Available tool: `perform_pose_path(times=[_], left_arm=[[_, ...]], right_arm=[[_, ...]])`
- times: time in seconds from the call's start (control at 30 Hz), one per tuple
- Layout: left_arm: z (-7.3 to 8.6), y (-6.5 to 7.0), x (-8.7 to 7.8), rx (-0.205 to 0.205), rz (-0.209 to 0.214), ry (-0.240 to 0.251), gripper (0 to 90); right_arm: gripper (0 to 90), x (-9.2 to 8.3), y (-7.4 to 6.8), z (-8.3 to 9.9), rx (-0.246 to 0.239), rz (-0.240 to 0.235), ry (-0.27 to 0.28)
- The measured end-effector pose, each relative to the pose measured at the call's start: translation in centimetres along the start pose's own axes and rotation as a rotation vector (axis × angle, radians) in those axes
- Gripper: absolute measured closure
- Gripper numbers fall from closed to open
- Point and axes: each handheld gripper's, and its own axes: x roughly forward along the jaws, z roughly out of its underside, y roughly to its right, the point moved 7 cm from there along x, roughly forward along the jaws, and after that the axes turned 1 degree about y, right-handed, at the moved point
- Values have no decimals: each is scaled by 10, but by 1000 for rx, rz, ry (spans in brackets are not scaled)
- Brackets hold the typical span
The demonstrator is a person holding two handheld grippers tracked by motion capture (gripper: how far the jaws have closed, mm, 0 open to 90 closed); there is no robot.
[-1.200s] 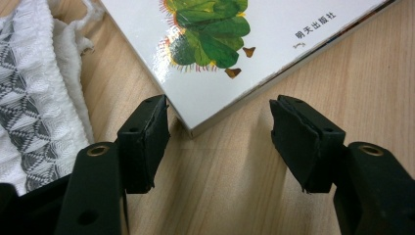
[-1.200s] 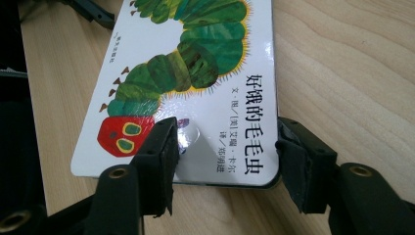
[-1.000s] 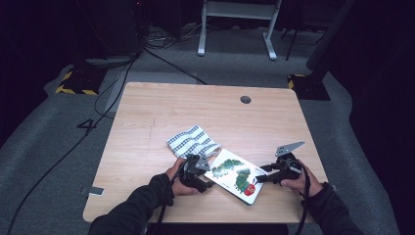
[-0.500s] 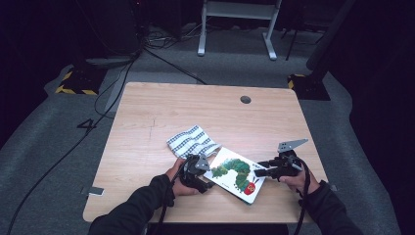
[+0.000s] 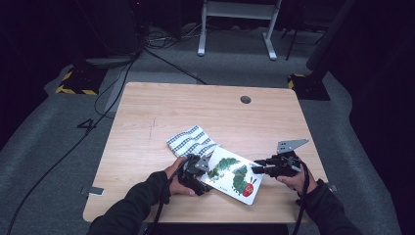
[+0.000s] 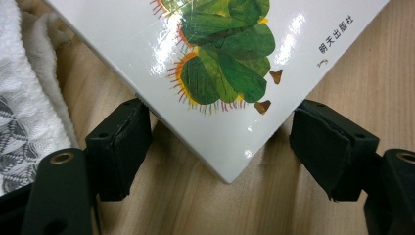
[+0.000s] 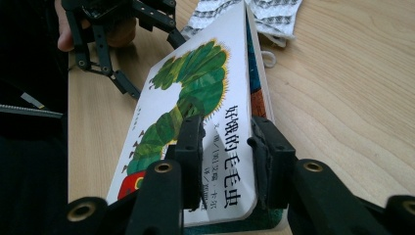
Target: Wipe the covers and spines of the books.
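Observation:
A white picture book [image 5: 232,175] with a green caterpillar on its cover lies near the table's front edge. My left gripper [image 5: 204,164] is at the book's left corner. In the left gripper view its jaws have just been opening and stand open [image 6: 222,125] on either side of that corner [image 6: 220,58], with neither pad touching it. My right gripper [image 5: 257,170] is at the book's right edge. Its jaws have just been closing and are now shut [image 7: 225,142] on the front cover [image 7: 191,88], which stands raised off the pages.
A checked cloth [image 5: 192,140] lies crumpled just behind the book, touching its far edge [image 6: 19,98]. The wooden table [image 5: 161,112] has a round cable hole [image 5: 245,99] at the back right. Cables and a white desk frame [image 5: 235,24] are on the floor beyond.
My right gripper has edged left onto the book's right edge and its jaws have narrowed around the cover. The left hand has stayed in place, its jaws a little wider.

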Motion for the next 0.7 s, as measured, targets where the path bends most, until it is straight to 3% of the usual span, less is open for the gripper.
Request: perform_pose_path(times=[0.17,0.37,0.4,0.47,0.7], left_arm=[[1,1,-2,-15,47,11,241],[4,2,-4,-14,18,-18,242],[5,0,-7,-43,1,-28,247],[7,-1,-8,-45,0,-27,247],[3,-5,-9,-97,69,41,248]], right_arm=[[688,0,-2,-3,-19,-1,4],[721,2,-5,-4,-35,-2,7],[722,3,-5,-4,-44,4,4],[722,3,-6,-5,-51,3,9],[722,2,-14,-9,-115,26,0]])
